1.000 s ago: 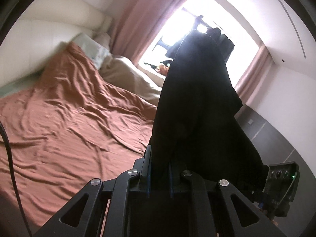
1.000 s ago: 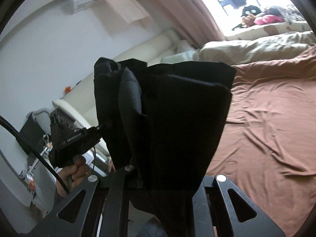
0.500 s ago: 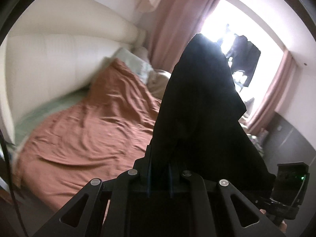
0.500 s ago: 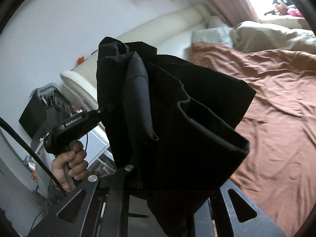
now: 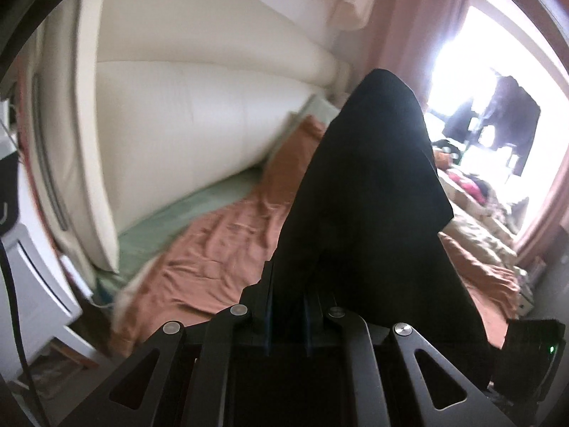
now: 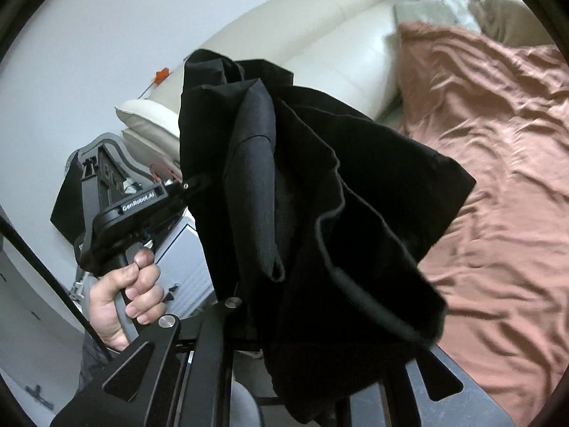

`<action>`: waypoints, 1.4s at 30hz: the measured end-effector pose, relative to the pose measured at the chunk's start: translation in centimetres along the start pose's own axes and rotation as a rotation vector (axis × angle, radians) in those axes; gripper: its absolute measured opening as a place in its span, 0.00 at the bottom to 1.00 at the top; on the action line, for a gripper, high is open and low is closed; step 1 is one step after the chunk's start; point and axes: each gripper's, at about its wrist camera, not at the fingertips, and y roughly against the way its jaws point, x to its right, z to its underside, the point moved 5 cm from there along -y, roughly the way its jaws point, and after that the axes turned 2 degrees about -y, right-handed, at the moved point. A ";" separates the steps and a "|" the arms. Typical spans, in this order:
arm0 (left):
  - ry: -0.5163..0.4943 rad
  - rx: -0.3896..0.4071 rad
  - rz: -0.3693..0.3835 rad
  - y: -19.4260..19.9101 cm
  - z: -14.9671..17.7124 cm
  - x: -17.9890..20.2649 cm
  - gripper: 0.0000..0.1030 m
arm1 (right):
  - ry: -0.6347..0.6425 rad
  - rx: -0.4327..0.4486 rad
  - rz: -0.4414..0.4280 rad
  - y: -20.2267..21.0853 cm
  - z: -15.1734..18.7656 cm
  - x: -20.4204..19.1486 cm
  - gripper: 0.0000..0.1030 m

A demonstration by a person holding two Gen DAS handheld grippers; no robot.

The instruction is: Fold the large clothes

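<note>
Left wrist view: at nine o'clock stands the headboard (image 5: 185, 135), the bed (image 5: 220, 249) runs across the middle, and my left gripper (image 5: 288, 320) at six o'clock is clamped on the black garment (image 5: 366, 195), which rises toward twelve. In the right wrist view my left hand (image 6: 121, 299) sits at eight o'clock, the garment (image 6: 320, 195) bunches in mid-air at centre, and my right gripper (image 6: 306, 356) pinches its lower folds; the bed (image 6: 498, 178) lies at three. I judge this the carry-and-spread step: next I must part the grippers and lay the cloth flat on the bed.
</note>
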 end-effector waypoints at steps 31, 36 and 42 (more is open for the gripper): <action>0.030 -0.198 -0.207 -22.6 2.6 -6.8 0.46 | -0.257 -0.199 0.319 -18.3 -4.6 20.8 0.66; 0.025 -0.245 -0.174 -22.3 7.2 -6.9 0.46 | -0.327 -0.208 0.339 -16.6 -2.7 23.8 0.66; 0.051 -0.256 -0.108 -19.7 10.7 -5.1 0.46 | -0.321 -0.202 0.345 -16.0 -2.4 22.7 0.66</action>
